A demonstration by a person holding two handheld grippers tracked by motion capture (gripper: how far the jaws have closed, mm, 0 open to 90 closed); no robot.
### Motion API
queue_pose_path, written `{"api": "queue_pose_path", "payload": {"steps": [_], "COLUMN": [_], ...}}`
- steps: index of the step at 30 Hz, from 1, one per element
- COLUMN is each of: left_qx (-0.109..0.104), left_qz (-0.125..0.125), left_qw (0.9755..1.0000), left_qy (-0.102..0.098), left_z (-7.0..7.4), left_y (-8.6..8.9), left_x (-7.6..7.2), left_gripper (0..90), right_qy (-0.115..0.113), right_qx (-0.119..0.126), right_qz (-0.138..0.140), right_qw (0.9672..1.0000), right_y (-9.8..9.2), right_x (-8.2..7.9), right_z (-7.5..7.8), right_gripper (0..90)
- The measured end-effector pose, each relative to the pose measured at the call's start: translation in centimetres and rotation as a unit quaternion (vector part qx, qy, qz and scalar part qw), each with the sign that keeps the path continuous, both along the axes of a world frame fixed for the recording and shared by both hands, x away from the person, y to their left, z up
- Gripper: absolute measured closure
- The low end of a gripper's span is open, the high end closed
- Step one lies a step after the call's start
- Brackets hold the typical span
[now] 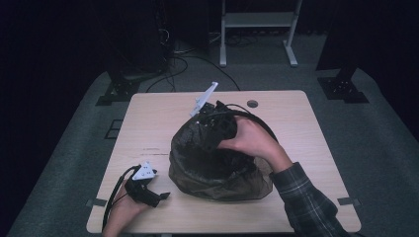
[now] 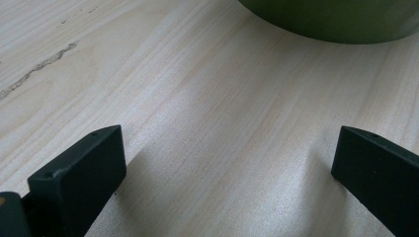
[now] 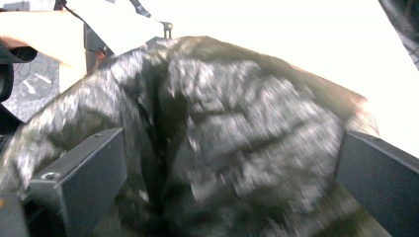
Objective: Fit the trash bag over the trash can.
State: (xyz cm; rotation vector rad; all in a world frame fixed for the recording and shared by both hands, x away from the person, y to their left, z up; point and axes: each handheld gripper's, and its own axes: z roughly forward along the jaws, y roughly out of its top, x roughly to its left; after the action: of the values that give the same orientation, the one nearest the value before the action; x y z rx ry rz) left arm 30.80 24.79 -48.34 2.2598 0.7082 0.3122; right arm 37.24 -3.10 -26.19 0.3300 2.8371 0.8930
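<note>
Item: dark bag (image 1: 217,168), crumpled, mid-tabletop (image 1: 163,123).
Right gripper (image 1: 213,129): pressed into bag's top; jaws spread wide, film (image 3: 237,138) bunched between them, not clamped.
Left gripper (image 1: 154,196): resting on tabletop, jaws wide apart, empty; bag just ahead of it, apart.
Risk: thin film may slip or tear on closing; unheld bag may drag with right gripper.
</note>
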Motion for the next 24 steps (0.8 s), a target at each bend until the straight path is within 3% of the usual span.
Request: {"api": "queue_pose_path", "payload": {"steps": [8,19,22,24], "left_qx": [0.0,0.0,0.0,0.0], "left_qz": [0.0,0.0,0.0,0.0], "left_qw": [1.0,1.0,1.0,1.0], "left_qy": [0.0,0.0,0.0,0.0], "left_z": [0.0,0.0,0.0,0.0], "left_y": [0.0,0.0,0.0,0.0], "left_x": [0.0,0.0,0.0,0.0], "left_gripper": [0.0,0.0,0.0,0.0], "right_qy": [0.022,0.046,0.046,0.053], "right_qx": [-0.041,-0.075,-0.097,-0.099], "right_qz": [0.014,0.023,0.02,0.017], "right_qw": [0.9988,0.9958,0.994,0.9936], "right_y": [3.8,5.4,5.5,5.5], "right_x": [0.3,1.0,1.1,1.1], "right_z": [-3.0,-6.8,-7.4,-7.5], "right_gripper": [0.0,0.0,0.0,0.0]}}
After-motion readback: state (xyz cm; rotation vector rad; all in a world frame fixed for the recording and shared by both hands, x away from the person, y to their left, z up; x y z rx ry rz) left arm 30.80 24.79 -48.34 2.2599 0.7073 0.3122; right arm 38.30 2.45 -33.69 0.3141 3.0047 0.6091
